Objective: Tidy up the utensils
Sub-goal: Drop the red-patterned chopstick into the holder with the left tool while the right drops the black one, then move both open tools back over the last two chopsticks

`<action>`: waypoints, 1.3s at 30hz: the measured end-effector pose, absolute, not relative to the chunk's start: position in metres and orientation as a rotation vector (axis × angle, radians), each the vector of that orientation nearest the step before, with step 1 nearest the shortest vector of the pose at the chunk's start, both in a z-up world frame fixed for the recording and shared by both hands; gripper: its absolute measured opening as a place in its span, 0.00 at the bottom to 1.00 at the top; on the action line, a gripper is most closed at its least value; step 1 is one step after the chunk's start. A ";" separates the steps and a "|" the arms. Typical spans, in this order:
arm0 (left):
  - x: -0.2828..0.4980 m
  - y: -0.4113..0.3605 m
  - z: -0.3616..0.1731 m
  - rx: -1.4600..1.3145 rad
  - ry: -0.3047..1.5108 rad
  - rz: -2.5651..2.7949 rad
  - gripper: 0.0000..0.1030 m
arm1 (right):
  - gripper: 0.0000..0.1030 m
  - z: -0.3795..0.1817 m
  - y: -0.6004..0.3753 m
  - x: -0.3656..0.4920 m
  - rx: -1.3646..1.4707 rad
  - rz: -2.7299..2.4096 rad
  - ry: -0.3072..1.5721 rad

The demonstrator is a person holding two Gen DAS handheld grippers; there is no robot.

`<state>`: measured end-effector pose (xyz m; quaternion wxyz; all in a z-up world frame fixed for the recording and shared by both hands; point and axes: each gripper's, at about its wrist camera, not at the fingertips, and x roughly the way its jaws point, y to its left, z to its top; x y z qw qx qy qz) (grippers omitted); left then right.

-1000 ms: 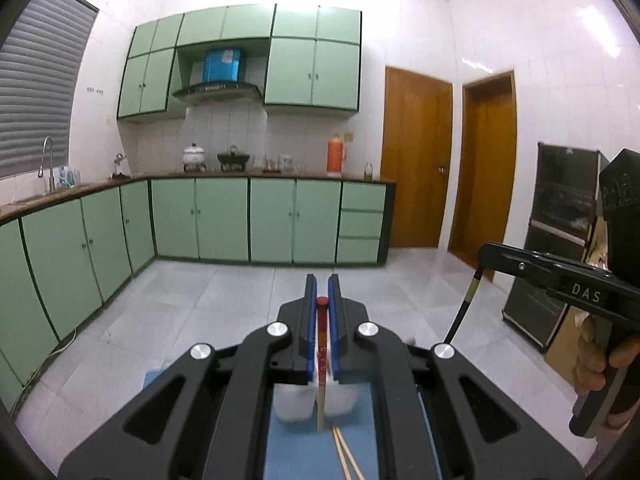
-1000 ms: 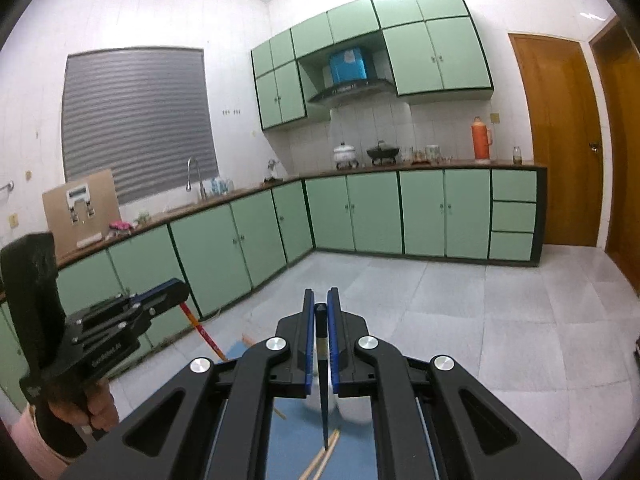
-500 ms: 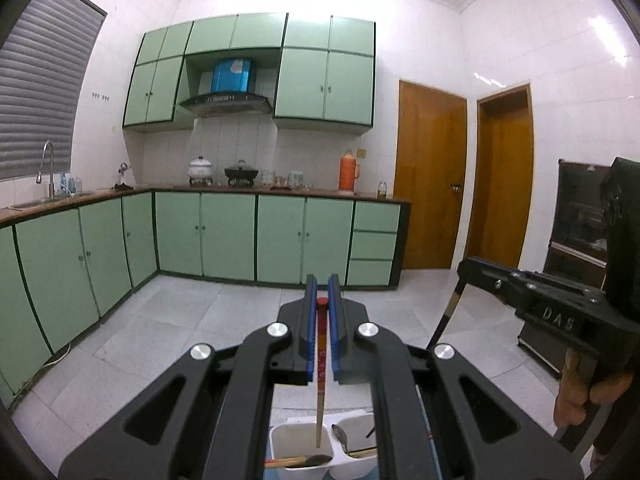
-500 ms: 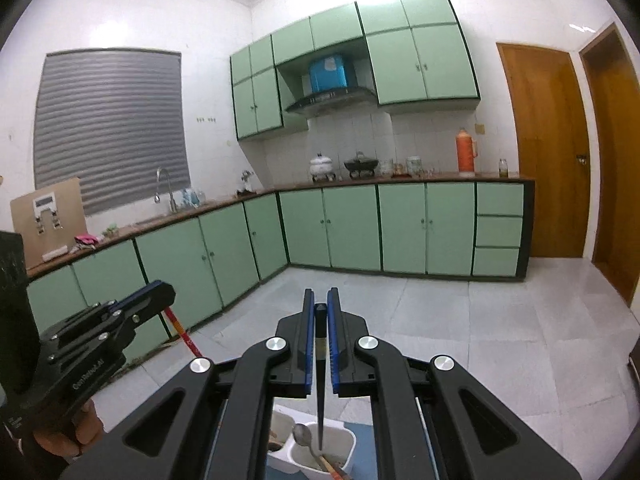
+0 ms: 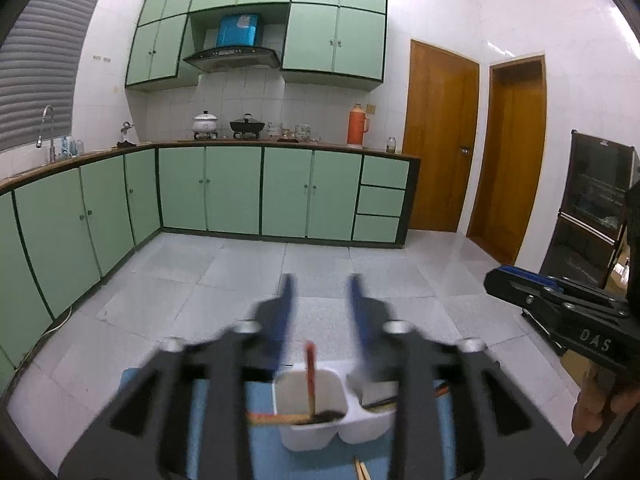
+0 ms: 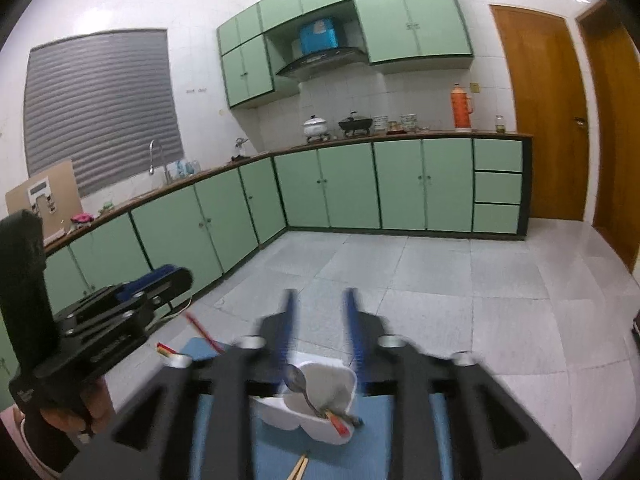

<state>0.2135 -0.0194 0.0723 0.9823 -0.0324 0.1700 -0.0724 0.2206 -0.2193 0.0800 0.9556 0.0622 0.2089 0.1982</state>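
Note:
A white two-compartment holder [image 5: 310,436] stands on a blue mat [image 5: 260,420]. My left gripper [image 5: 320,304] is open above it; a red-tipped chopstick [image 5: 310,376] stands free in the left compartment, next to a wooden-handled utensil [image 5: 276,418]. My right gripper [image 6: 320,316] is open above the holder [image 6: 316,426], whose near compartment holds a metal spoon [image 6: 298,380] and red-ended sticks. In the right wrist view the left gripper [image 6: 160,284] is at the left with the chopstick [image 6: 202,330] dropping below it.
Loose wooden chopsticks [image 6: 298,468] lie on the mat near me. A red-ended utensil [image 6: 168,350] lies at the mat's far left. Green cabinets [image 5: 240,196] line the back wall. A dark cabinet [image 5: 596,208] stands right.
Both grippers have opened and let go of their utensils. The red-tipped chopstick has dropped into the left compartment; the dark utensil from the right gripper has gone down to the holder.

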 end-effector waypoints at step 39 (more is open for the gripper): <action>0.041 0.013 -0.124 -0.015 0.764 -0.089 0.88 | 0.47 -0.140 -0.179 0.021 0.112 0.364 0.824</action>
